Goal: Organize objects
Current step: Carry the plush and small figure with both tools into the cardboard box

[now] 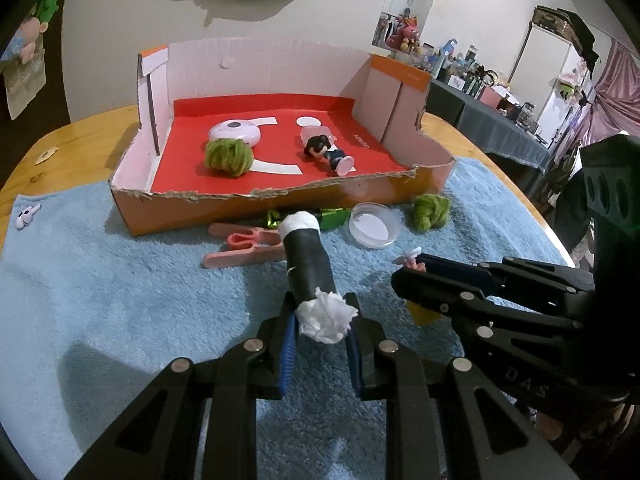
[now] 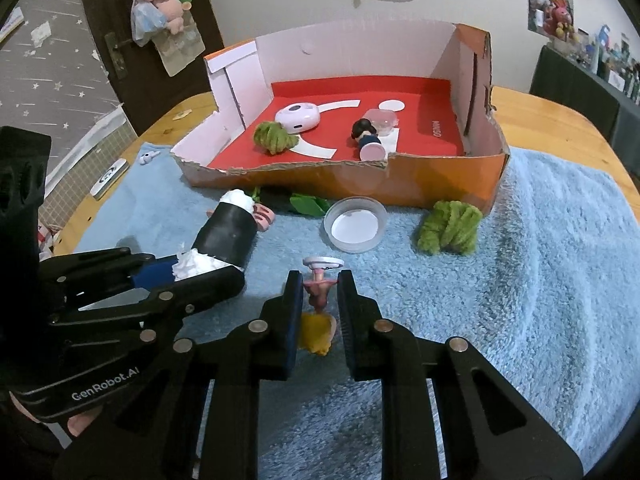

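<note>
My left gripper is shut on a black roll with white paper ends, holding its near end above the blue towel; the roll also shows in the right wrist view. My right gripper is shut on a small yellow-haired figurine, head toward the camera. The orange cardboard box with a red floor stands behind and holds a pink round case, a green yarn ball and a dark-haired doll.
On the towel in front of the box lie a pink clip with scissors, a green foil wrapper, a clear round lid and a second green yarn bundle. A small white toy lies at the towel's left edge.
</note>
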`<state>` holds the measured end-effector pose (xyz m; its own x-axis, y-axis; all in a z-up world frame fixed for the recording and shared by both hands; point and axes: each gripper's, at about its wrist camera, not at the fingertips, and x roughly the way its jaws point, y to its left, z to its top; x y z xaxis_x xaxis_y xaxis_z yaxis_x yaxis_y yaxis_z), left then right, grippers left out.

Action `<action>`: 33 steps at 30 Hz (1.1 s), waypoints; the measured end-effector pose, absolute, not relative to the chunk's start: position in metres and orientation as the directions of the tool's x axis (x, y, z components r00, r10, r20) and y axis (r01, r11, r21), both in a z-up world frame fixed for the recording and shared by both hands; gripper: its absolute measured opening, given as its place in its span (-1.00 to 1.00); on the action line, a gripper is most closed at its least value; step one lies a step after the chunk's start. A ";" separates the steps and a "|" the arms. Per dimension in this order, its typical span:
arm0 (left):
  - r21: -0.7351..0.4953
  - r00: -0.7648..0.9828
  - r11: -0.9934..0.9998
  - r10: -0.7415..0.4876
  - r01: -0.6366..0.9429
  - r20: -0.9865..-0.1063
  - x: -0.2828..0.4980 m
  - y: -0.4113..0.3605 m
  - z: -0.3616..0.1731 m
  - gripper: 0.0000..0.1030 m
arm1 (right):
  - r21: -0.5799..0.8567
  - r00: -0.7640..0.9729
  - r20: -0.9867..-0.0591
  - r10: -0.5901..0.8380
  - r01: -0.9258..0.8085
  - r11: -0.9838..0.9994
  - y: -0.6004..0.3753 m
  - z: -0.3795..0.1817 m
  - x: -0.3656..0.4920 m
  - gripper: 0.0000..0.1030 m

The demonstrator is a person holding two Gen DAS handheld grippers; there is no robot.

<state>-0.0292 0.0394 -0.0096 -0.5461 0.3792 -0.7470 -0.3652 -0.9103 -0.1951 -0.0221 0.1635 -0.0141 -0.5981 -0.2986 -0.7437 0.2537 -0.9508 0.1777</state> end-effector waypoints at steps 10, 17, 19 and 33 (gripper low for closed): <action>-0.202 -0.563 -0.911 0.385 -0.361 -0.731 -0.027 0.035 0.001 -0.57 | 0.183 -0.613 -0.726 -0.313 0.267 -0.946 0.161 -0.004 -0.018 -0.67; -0.206 -0.571 -0.910 0.390 -0.360 -0.722 -0.030 0.033 0.008 -0.57 | 0.190 -0.622 -0.714 -0.322 0.270 -0.944 0.162 0.005 -0.020 -0.67; -0.206 -0.574 -0.911 0.389 -0.358 -0.721 -0.031 0.033 0.010 -0.57 | 0.193 -0.623 -0.711 -0.325 0.271 -0.943 0.163 0.007 -0.021 -0.67; -0.210 -0.587 -0.912 0.391 -0.353 -0.709 -0.047 0.030 0.024 -0.57 | 0.194 -0.634 -0.698 -0.333 0.281 -0.940 0.163 0.023 -0.037 -0.67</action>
